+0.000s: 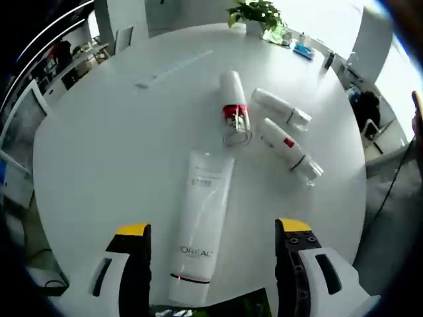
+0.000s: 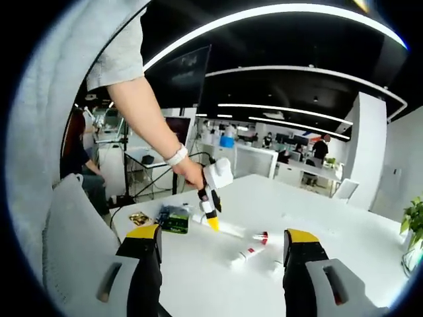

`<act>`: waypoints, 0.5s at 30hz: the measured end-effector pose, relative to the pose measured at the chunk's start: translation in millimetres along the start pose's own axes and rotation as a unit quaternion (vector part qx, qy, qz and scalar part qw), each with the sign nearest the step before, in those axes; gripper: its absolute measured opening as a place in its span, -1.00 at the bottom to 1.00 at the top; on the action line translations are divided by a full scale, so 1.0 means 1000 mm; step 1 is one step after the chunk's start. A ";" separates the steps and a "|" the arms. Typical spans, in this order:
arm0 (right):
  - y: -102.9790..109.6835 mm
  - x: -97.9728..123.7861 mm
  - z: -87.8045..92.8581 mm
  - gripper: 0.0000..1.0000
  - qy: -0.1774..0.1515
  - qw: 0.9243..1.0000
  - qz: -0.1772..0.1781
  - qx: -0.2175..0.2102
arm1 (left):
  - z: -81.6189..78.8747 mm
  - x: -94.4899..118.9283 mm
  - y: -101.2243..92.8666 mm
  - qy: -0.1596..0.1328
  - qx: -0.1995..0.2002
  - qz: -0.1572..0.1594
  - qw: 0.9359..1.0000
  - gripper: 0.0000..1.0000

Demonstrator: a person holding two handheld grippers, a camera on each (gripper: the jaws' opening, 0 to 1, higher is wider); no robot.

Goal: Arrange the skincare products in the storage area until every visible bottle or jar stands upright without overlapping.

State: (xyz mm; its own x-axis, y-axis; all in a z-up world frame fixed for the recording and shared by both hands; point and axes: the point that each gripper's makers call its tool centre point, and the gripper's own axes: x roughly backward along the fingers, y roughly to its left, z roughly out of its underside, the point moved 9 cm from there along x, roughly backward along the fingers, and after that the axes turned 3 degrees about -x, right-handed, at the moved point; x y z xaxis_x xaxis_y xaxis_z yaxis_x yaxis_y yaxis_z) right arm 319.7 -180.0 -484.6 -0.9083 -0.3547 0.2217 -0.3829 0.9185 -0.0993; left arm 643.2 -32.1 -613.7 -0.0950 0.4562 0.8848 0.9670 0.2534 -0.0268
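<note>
In the left gripper view the left tongs (image 1: pixel 211 231) are standing wide and holding nothing, their yellow-tipped jaws flanking the near end of a long white tube (image 1: pixel 201 224) that is lying flat on the round white surface (image 1: pixel 99 145). "L'OREAL" is reading along the tube near its dark-banded end. Beyond the tongs three white bottles are also lying down: one with a red band (image 1: pixel 232 109), a plain one (image 1: pixel 281 109) and one with a red mark (image 1: pixel 289 150). Farthest off, a potted plant (image 1: pixel 258 16) is sitting at the surface's edge.

In the right gripper view the right tongs (image 2: pixel 225 238) are gaping wide, empty. Ahead of them, a person's hand (image 2: pixel 192 173) is gripping the left tongs over the lying products (image 2: pixel 248 251).
</note>
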 end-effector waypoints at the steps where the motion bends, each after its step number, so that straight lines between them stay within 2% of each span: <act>1: 0.000 0.000 0.000 0.46 0.001 1.000 0.001 0.000 | 0.000 -0.003 0.000 0.003 0.001 0.005 1.000 0.45; 8: -0.002 0.000 0.003 0.42 0.010 1.000 0.002 -0.006 | 0.007 -0.019 0.000 0.037 -0.004 0.020 0.999 0.38; 11: -0.002 0.000 0.003 0.41 0.011 1.000 0.001 -0.007 | 0.009 -0.022 0.001 0.053 -0.019 0.014 0.998 0.35; 12: -0.002 -0.001 0.004 0.40 0.013 1.000 0.001 -0.007 | 0.006 -0.022 0.003 0.047 -0.031 0.009 0.998 0.30; 15: -0.002 -0.001 0.004 0.39 0.015 1.000 0.000 -0.007 | 0.001 -0.022 0.009 0.047 -0.014 0.009 0.999 0.22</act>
State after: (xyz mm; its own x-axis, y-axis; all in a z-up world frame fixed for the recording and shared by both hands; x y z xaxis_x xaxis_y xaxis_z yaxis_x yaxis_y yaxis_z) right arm 320.5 -182.0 -488.5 -0.9023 -0.3501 0.2517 -0.3811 0.9206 -0.0854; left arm 653.4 -38.8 -633.9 -0.0557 0.3785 0.9239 0.9748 0.2210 -0.0318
